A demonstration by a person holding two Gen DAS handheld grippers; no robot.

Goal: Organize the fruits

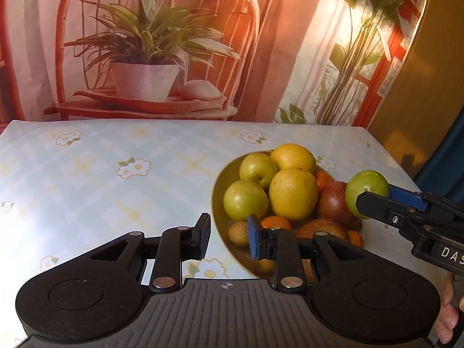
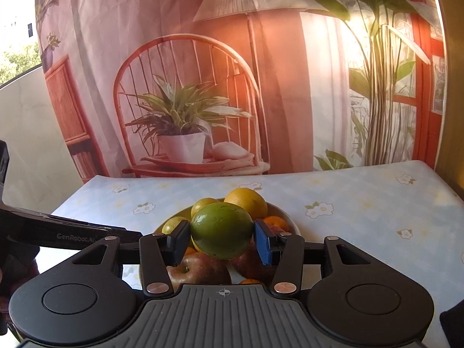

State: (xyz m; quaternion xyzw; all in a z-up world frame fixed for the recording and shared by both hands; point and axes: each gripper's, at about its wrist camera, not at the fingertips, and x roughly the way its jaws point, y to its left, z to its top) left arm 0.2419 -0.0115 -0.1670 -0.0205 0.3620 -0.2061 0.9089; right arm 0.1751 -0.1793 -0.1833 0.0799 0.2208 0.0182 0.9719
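A bowl (image 1: 217, 203) on the table holds yellow citrus (image 1: 293, 194), green fruits (image 1: 245, 200), red apples (image 1: 333, 204) and small oranges (image 1: 274, 221). My right gripper (image 1: 374, 195) is shut on a green fruit (image 1: 366, 188) and holds it above the bowl's right side. In the right wrist view that green fruit (image 2: 221, 233) is pressed between both pads of the right gripper (image 2: 221, 237), over the bowl (image 2: 293, 224). My left gripper (image 1: 227, 232) hovers at the bowl's near left rim. Its jaws are drawn in to a narrow gap with nothing between them.
The table (image 1: 101, 179) wears a pale checked cloth with flowers. A printed backdrop (image 1: 150, 58) of a chair and potted plant hangs behind its far edge. A hand (image 1: 446, 322) grips the right tool at the lower right. The left tool's body (image 2: 72, 233) reaches in from the left.
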